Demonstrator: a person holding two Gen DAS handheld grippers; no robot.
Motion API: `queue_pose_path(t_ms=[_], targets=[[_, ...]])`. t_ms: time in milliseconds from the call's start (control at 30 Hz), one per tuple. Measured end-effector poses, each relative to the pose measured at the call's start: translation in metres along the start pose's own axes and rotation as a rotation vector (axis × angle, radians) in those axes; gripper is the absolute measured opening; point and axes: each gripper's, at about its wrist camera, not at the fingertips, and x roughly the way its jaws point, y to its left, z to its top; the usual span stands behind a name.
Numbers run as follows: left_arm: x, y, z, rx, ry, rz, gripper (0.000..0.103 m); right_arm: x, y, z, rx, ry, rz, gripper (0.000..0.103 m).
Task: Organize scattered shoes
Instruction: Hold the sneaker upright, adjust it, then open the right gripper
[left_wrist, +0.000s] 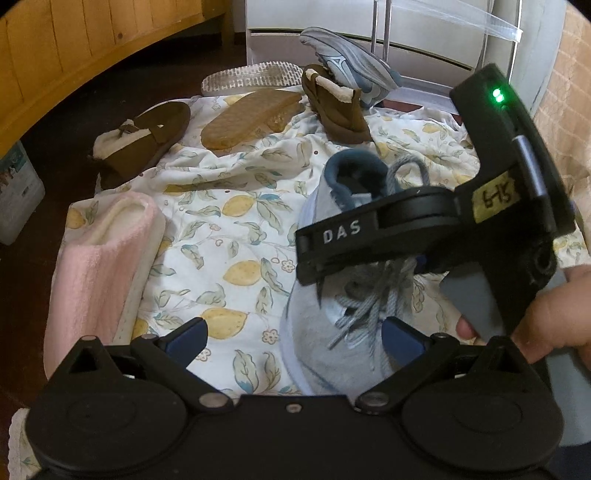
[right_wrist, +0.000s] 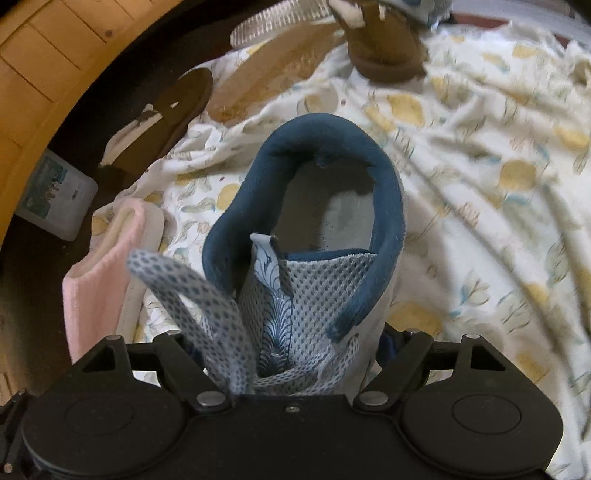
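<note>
Gripping the grey-blue sneaker (right_wrist: 314, 280) across its laced midfoot with the right gripper (right_wrist: 291, 343). Jaws set wide, with the shoe filling the gap. Right pad against the upper just below the navy collar, left pad hidden behind a lace loop, so judged clamped rather than merely straddling. Resting sole down on the lemon-print cloth (left_wrist: 229, 221) near its right edge, heel toward the far edge. Hovering beside the toe with the left gripper (left_wrist: 295, 336), pads wide apart, nothing between them.

Judged step: picking up one shoe of a pair. Its mate, the second sneaker (left_wrist: 351, 62), tipped up at the cloth's far edge against a white unit (left_wrist: 424, 51).

Next, probably:
- Lifting straight up and watching for slip on the soft mesh.
- Keeping the loose laces clear of the left pads.
- Carrying toward the mate while clearing the brown slipper (left_wrist: 340, 107) lying between the two.

Pink slipper (left_wrist: 99, 258) along the left edge, untouched.
</note>
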Motion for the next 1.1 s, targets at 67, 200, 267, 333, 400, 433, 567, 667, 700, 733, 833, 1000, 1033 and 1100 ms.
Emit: queue_pose_path(t_ms=[67, 200, 267, 333, 400, 433, 567, 667, 700, 733, 833, 1000, 1033, 1100], targets=[[0.002, 0.002, 0.0, -0.015, 0.006, -0.004, 0.102, 0.002, 0.004, -0.001, -0.023, -0.001, -0.022, 0.084], [0.002, 0.003, 0.0, -0.016, 0.005, -0.005, 0.102, 0.004, 0.002, -0.001, -0.037, 0.007, -0.02, 0.084], [0.002, 0.002, 0.0, -0.01, 0.001, -0.011, 0.102, 0.005, 0.001, 0.0, -0.042, 0.012, -0.015, 0.085], [0.002, 0.001, -0.001, -0.002, 0.005, -0.006, 0.102, 0.005, 0.0, 0.0, -0.038, 0.016, -0.01, 0.085], [0.003, 0.001, -0.001, 0.002, 0.006, 0.0, 0.102, 0.005, 0.0, 0.001, -0.04, 0.016, -0.009, 0.087], [0.004, 0.001, -0.001, 0.004, 0.007, 0.003, 0.102, 0.005, 0.0, 0.001, -0.04, 0.017, -0.007, 0.088], [0.004, 0.002, -0.001, -0.006, 0.003, 0.002, 0.102, 0.006, -0.001, 0.003, -0.038, 0.034, 0.01, 0.088], [0.004, 0.002, -0.001, -0.005, 0.001, 0.005, 0.102, 0.002, -0.005, 0.004, -0.034, 0.033, 0.036, 0.088], [0.004, 0.002, -0.001, -0.005, 0.001, 0.005, 0.102, 0.0, -0.006, 0.004, -0.036, 0.028, 0.042, 0.088], [0.004, 0.002, -0.001, -0.006, 0.001, 0.005, 0.102, -0.001, -0.006, 0.003, -0.041, 0.023, 0.044, 0.087], [0.004, 0.002, -0.001, -0.007, 0.004, 0.008, 0.102, -0.003, -0.002, -0.001, -0.072, -0.005, 0.026, 0.085], [0.003, 0.001, -0.001, -0.006, 0.001, 0.009, 0.102, 0.001, 0.004, 0.003, -0.06, 0.007, -0.007, 0.088], [0.003, 0.001, -0.001, -0.007, 0.0, 0.009, 0.102, 0.002, 0.005, 0.004, -0.057, 0.012, -0.014, 0.088], [0.003, 0.002, -0.001, -0.01, -0.001, 0.009, 0.102, 0.007, 0.006, 0.007, -0.039, 0.022, -0.028, 0.089]])
